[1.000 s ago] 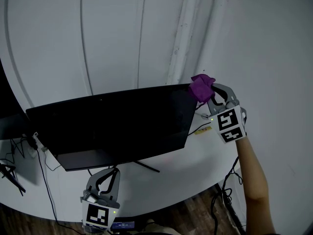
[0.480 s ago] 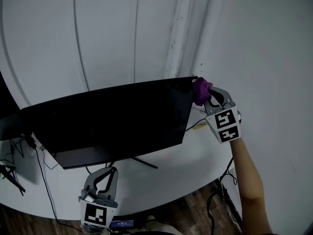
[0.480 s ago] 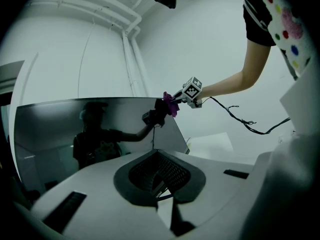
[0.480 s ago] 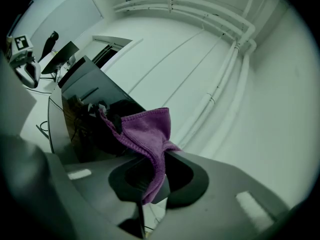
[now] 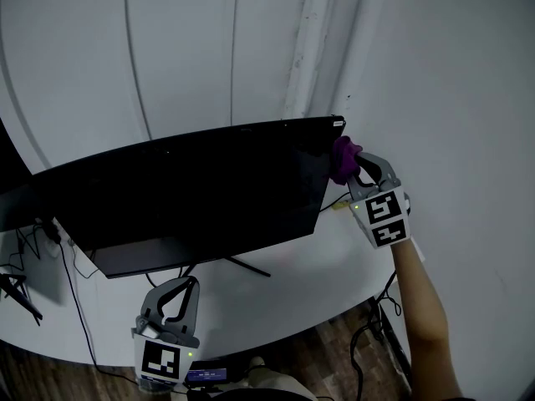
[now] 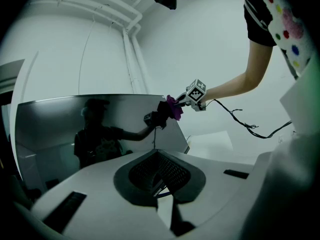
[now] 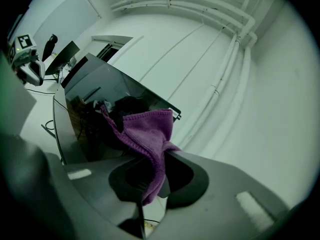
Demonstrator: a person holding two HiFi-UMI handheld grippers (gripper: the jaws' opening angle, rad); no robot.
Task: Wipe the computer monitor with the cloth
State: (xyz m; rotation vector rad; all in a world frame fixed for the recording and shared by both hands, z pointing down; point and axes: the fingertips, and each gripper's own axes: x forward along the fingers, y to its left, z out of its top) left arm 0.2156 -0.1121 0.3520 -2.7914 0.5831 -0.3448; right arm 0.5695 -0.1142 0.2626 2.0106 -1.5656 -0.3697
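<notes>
The black computer monitor [image 5: 192,199] stands on a white desk [image 5: 318,282], its screen dark and reflective [image 6: 100,129]. My right gripper [image 5: 355,167] is shut on a purple cloth [image 5: 343,159], which is pressed against the screen's right edge just below the top right corner. In the right gripper view the cloth [image 7: 147,131] bunches out of the jaws in front of the monitor [image 7: 95,99]. My left gripper [image 5: 191,284] hangs low in front of the monitor's stand, shut on nothing, apart from the screen. From the left gripper view the cloth [image 6: 173,107] and the right gripper [image 6: 192,93] show at the screen's corner.
The monitor's thin stand legs [image 5: 242,266] rest on the desk. Cables [image 5: 50,241] trail at the desk's left end, and more hang off the right edge [image 5: 384,307]. White pipes [image 5: 309,48] run up the wall behind. A second dark screen [image 5: 8,199] sits at far left.
My right gripper has slid the cloth down from the monitor's top right corner along its right edge. The left gripper has barely moved.
</notes>
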